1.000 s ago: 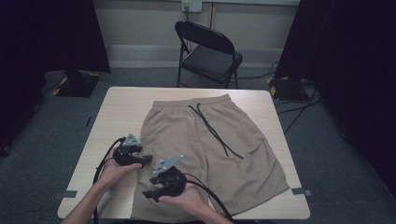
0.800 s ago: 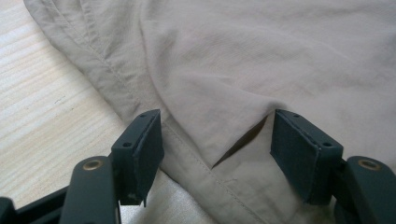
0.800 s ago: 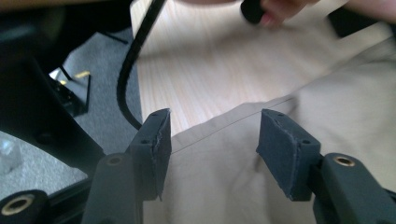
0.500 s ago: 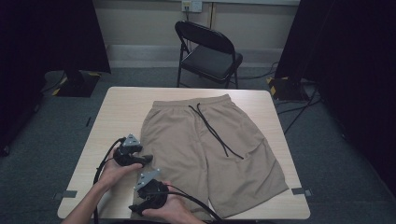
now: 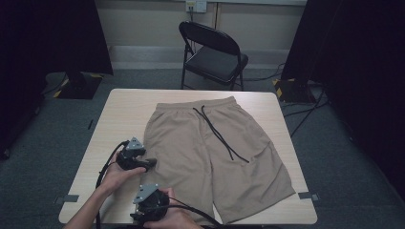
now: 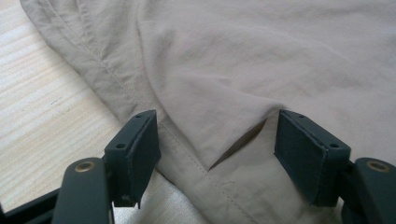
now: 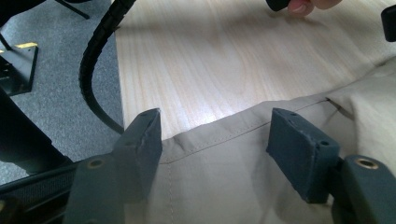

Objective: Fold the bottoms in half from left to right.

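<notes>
Shorts (image 5: 210, 152): beige, spread flat across the middle of the tabletop (image 5: 124, 109); waistband toward the far edge, two leg hems toward the near edge.
Drawstring (image 5: 217, 131): black, runs from the waistband down across the front of the shorts, lying loose on the cloth.
Left leg hem: lies near the near-left corner of the tabletop; the stitched hem line crosses between the jaws in the right gripper view.
Side seam: a small fold of cloth stands up beside the seam, visible in the left gripper view.
Left gripper (image 5: 149, 163): at the left side edge of the shorts, toward the near-left part of the tabletop; jaws stand apart and have just been opening; the seam and fold of the shorts lie between them, pads not pressing on the cloth.
Right gripper (image 5: 139, 217): at the near edge of the tabletop, over the left leg hem; jaws stand apart and have just been opening; hem cloth lies between them, not pinched.
Cables: black, trail from each gripper toward the near edge.
Folding chair (image 5: 215, 52): black, on the grey floor beyond the far edge of the tabletop.
</notes>
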Tool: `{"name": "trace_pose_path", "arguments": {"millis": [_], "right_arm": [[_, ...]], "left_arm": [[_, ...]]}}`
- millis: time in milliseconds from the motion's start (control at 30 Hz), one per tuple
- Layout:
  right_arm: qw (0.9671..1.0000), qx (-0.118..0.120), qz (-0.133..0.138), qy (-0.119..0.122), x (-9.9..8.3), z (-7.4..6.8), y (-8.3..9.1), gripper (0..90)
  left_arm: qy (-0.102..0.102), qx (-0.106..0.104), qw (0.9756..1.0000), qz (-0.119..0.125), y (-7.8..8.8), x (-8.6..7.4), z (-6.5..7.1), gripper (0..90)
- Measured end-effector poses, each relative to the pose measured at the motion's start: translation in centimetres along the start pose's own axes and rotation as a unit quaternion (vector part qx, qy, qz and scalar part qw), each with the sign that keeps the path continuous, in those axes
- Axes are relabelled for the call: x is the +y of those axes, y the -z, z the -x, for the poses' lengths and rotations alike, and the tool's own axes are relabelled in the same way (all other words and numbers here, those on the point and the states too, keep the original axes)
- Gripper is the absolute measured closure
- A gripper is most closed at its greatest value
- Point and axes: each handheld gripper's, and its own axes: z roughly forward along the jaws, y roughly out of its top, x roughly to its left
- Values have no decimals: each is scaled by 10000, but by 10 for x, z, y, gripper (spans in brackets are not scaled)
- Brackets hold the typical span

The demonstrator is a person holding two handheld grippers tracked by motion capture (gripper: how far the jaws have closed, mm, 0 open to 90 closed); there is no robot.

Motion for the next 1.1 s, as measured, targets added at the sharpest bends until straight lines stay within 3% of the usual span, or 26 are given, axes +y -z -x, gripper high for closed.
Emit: {"name": "trace_pose_path", "arguments": {"millis": [133,233,400,667,800,933,1100], "right_arm": [[10000,-1,-32,-26,1,5,2,490],[9999,-66,14,-95,0,15,4,709],[9998,-11,-85,-175,2,18,5,868],[9988,207,13,-441,-1,22,6,892],[9979,438,61,-479,-2,17,12,893],[9975,575,173,-379,1,10,16,893],[9965,673,237,-428,2,9,18,893]], "left_arm": [[-1,-1,10000,-7,0,0,0,301],[-4,-7,10000,-5,0,0,0,301],[-6,-15,10000,1,0,0,0,300],[-64,-30,10000,-54,1,1,-1,297],[190,-374,9991,-84,5,1,-3,312],[317,-162,9994,-40,10,3,-10,301],[562,-23,9983,119,17,5,-20,278]]}}
